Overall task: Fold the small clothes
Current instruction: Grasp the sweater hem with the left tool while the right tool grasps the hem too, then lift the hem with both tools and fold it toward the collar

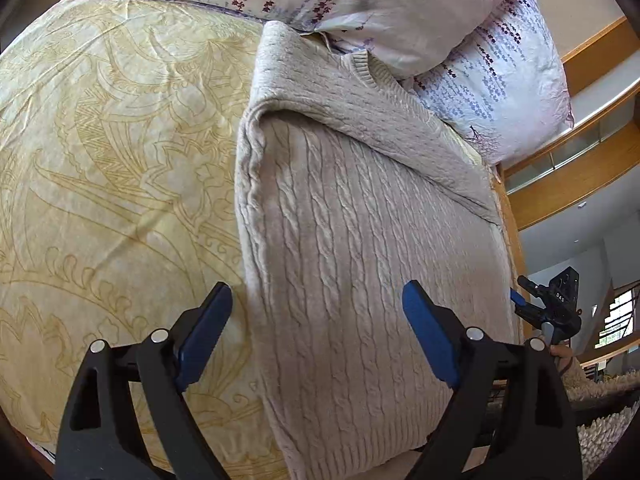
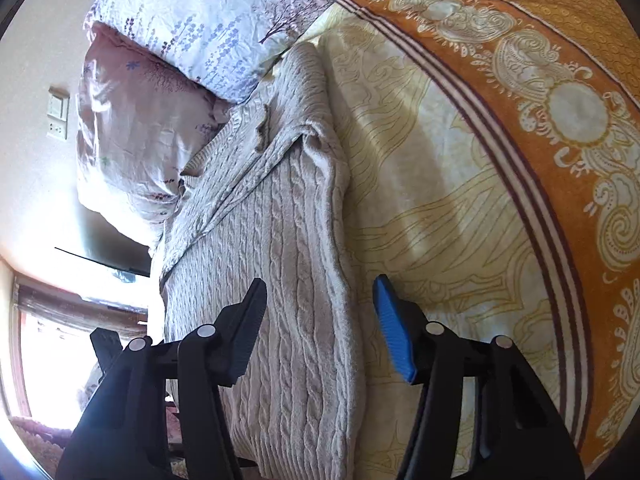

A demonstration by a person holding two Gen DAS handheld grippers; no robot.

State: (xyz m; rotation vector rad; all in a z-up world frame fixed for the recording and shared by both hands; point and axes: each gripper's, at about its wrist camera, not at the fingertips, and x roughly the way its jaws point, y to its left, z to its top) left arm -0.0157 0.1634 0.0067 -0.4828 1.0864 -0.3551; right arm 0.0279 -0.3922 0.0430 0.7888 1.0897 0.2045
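Note:
A beige cable-knit sweater (image 1: 360,240) lies on the bed with its sides folded in and a sleeve laid slantwise across its upper part. My left gripper (image 1: 318,292) hovers open over its lower left edge, one blue pad above the sheet and the other above the knit. In the right wrist view the same sweater (image 2: 280,260) runs away from the camera. My right gripper (image 2: 320,284) stands open astride the sweater's right edge, and its pads press on nothing. The right gripper (image 1: 521,290) also shows small at the bed's far side in the left wrist view.
The bed has a pale yellow patterned sheet (image 1: 120,160) with an orange border (image 2: 560,160). Two floral pillows (image 1: 400,8) lie at the sweater's neck end. A wooden bed edge (image 1: 508,220) and wooden railings (image 1: 580,184) are on the right.

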